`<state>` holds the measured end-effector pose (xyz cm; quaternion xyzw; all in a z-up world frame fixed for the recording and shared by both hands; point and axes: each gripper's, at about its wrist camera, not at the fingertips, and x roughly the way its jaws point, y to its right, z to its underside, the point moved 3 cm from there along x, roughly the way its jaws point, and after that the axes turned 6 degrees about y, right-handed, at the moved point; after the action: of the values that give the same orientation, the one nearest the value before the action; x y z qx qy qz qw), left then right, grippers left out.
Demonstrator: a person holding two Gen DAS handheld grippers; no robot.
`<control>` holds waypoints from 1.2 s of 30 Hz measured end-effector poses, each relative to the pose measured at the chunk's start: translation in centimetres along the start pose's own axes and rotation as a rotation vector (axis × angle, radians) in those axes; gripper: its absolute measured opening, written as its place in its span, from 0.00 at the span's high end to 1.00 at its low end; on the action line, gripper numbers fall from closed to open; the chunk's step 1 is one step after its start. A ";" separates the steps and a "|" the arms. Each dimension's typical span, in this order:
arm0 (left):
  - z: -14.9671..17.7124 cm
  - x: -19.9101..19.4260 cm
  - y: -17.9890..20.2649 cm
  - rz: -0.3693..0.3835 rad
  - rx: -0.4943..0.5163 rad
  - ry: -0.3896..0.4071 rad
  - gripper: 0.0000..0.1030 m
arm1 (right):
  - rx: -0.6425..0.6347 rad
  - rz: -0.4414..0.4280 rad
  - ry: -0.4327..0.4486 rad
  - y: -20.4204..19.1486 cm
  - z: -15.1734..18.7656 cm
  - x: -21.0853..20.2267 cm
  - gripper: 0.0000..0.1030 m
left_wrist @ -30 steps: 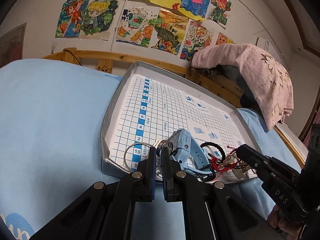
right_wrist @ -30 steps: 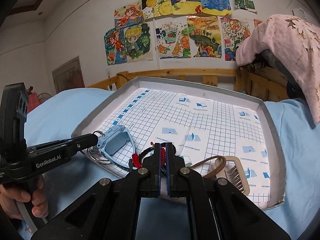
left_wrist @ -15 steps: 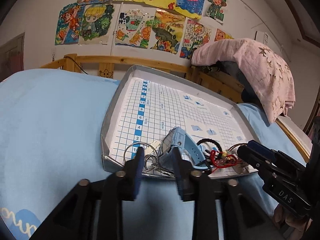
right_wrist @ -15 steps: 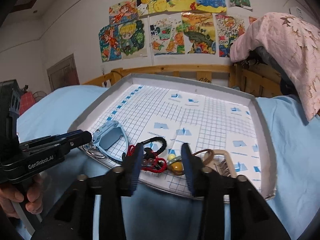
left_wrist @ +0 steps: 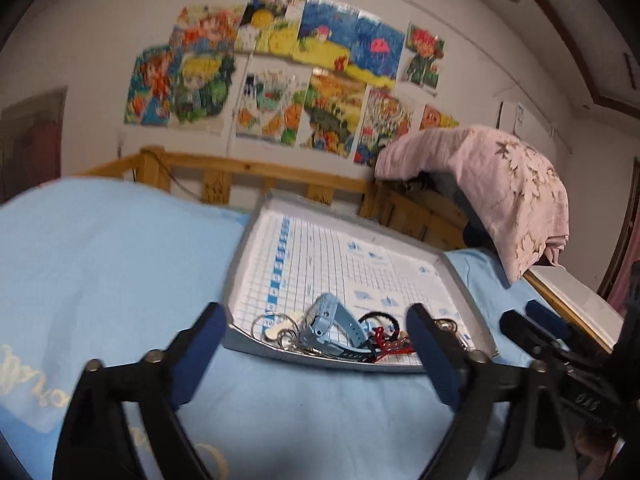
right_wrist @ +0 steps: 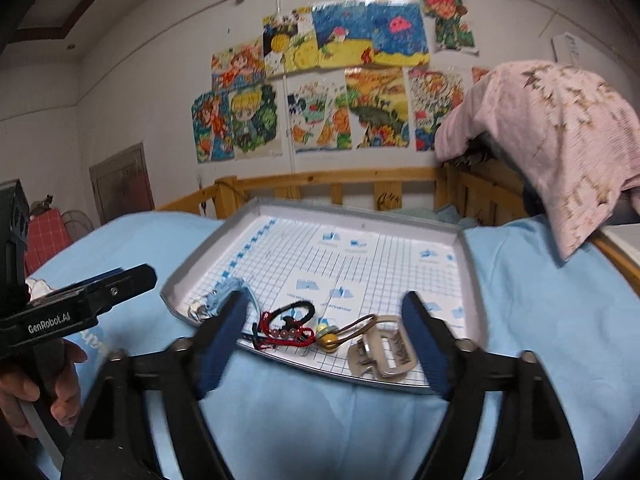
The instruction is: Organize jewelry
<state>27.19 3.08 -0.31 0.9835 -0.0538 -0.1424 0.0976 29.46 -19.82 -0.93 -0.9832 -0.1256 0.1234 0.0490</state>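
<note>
A grey tray with grid paper lies on a blue bed. Along its near edge lie metal rings, a blue watch, a red-and-black cord bracelet, a yellow bead tie and a beige hair claw. My left gripper is wide open and empty, held back from the tray's near edge. My right gripper is wide open and empty, also short of the tray; it shows in the left wrist view.
A wooden bed rail runs behind the tray. A pink blanket hangs over the rail at the right. Drawings cover the wall. The blue sheet spreads to the left of the tray.
Both grippers went from shut to wide open and pulled back from the tray. The jewelry stayed at the tray's near edge.
</note>
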 end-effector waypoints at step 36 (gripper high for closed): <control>3.6 -19.7 4.1 -0.109 0.143 0.180 0.00 | -0.041 0.047 0.191 -1.3 1.5 -21.4 0.01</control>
<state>7.07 1.10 2.48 0.9982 -0.0012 -0.0545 0.0236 8.67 -24.00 2.71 -0.9939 -0.0996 0.0274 0.0375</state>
